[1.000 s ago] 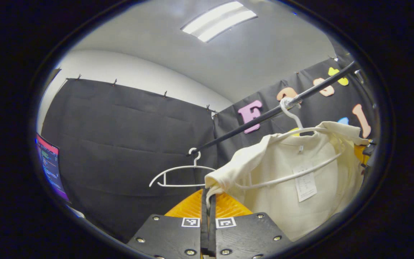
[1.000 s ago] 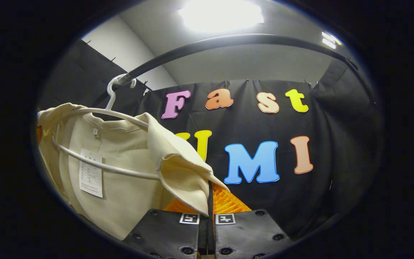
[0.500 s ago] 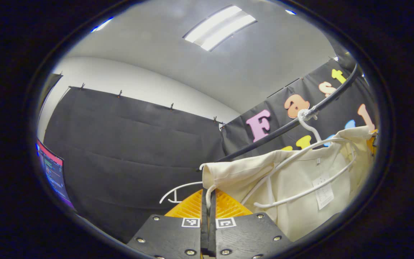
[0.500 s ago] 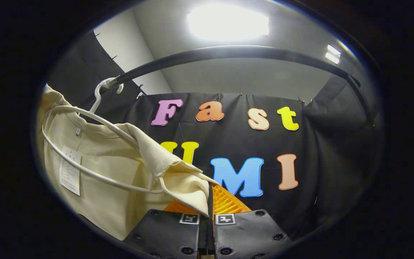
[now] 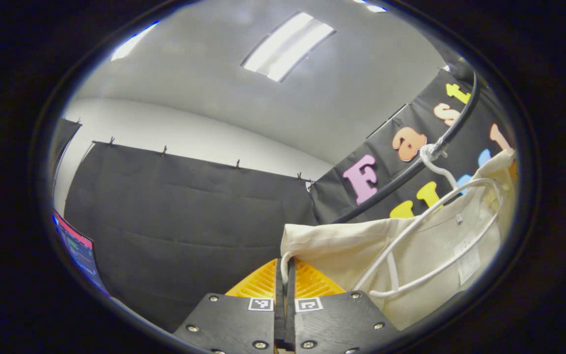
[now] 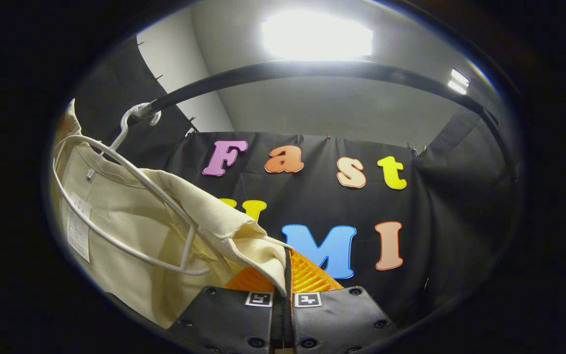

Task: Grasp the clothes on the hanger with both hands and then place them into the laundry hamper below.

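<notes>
1. Left tool (image 5: 284, 268): fingers together, clamped on a sleeve edge of the cream shirt (image 5: 425, 246).
2. Right tool (image 6: 287, 265): fingers together, clamped on the shirt's other sleeve edge.
3. One shirt, partly on one white hanger (image 6: 116, 196) hooked over the black rail (image 6: 312, 69); its white tag (image 5: 467, 258) is too small to read.
</notes>
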Available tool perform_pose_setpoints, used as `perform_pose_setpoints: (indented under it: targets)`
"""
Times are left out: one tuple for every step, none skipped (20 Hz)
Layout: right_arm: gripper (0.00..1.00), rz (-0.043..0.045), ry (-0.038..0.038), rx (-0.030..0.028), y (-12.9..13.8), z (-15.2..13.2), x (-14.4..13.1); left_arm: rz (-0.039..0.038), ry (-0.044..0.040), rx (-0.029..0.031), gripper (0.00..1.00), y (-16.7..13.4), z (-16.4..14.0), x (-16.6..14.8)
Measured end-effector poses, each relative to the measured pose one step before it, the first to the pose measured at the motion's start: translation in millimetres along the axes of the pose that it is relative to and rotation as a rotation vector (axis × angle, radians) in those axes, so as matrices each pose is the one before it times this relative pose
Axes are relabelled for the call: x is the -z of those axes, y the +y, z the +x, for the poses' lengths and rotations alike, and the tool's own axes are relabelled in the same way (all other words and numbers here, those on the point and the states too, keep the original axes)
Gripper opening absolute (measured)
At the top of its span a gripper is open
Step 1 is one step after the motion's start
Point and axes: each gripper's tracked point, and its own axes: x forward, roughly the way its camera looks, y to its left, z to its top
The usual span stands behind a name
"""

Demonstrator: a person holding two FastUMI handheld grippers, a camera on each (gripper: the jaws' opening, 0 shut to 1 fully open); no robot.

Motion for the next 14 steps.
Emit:
perform_pose_setpoints:
  targets:
    - [0.02,-0.0113,-0.01114,0.0041,-2.01,3.88,-2.16,-0.00222,0.00144,0.00142,0.02,-1.12,2.31,1.63]
    - [0.02,-0.00708,-0.00652,0.00145,-1.51,3.77,-0.39,0.00082,0.00339,0.00444,0.03,-1.6,4.34,2.69]
    - [0.02,-0.00069,-0.00125,0.00162,-0.13,4.21,1.57,-0.00224,0.00332,0.00613,0.03,-0.7,4.19,2.81]
    - [0.01,0.00443,0.0021,-0.00271,0.82,4.13,2.28,-0.00709,0.00203,0.00676,0.03,-0.64,4.0,2.46]
    - [0.02,0.00126,0.00546,-0.00351,1.58,2.06,1.94,-0.00764,0.00264,0.00609,0.02,0.45,3.06,1.71]
    - [0.02,-0.00014,0.01,-0.00721,2.35,3.79,1.91,-0.00814,0.00107,0.00655,0.01,-0.55,3.04,1.24]
    - [0.02,0.00381,0.00973,0.00335,-0.71,3.65,3.34,-0.00129,0.00212,0.00033,0.01,2.18,2.64,2.24]
    - [0.02,0.01251,0.00574,-0.00115,-1.97,4.87,3.7,-0.00207,0.00116,0.00087,0.01,1.93,3.73,2.26]
    - [0.02,0.02291,0.00931,-0.00868,-1.75,8.01,5.18,-0.01025,0.00937,0.00574,0.01,-0.65,3.37,3.29]
    - [0.02,0.02507,0.02332,-0.01315,3.41,6.47,8.9,-0.01754,0.00858,0.01158,0.01,-2.11,1.38,3.12]
    - [0.02,0.01445,0.01109,-0.0102,2.22,4.63,8.42,-0.00775,-0.00429,0.00692,0.01,-3.77,1.83,3.36]
    - [0.02,-0.00836,0.00742,-0.00635,2.24,2.5,7.29,0.01738,-0.00637,-0.00092,0.03,-1.76,1.72,3.21]
    - [0.02,-0.01712,0.00909,-0.00121,1.59,-1.04,7.67,0.02034,-0.00465,0.00207,0.01,-2.16,-1.57,2.21]
    - [0.02,-0.00563,0.01334,-0.00395,1.86,-0.11,5.92,0.01456,0.00171,0.00374,0.01,-2.46,-3.34,3.42]
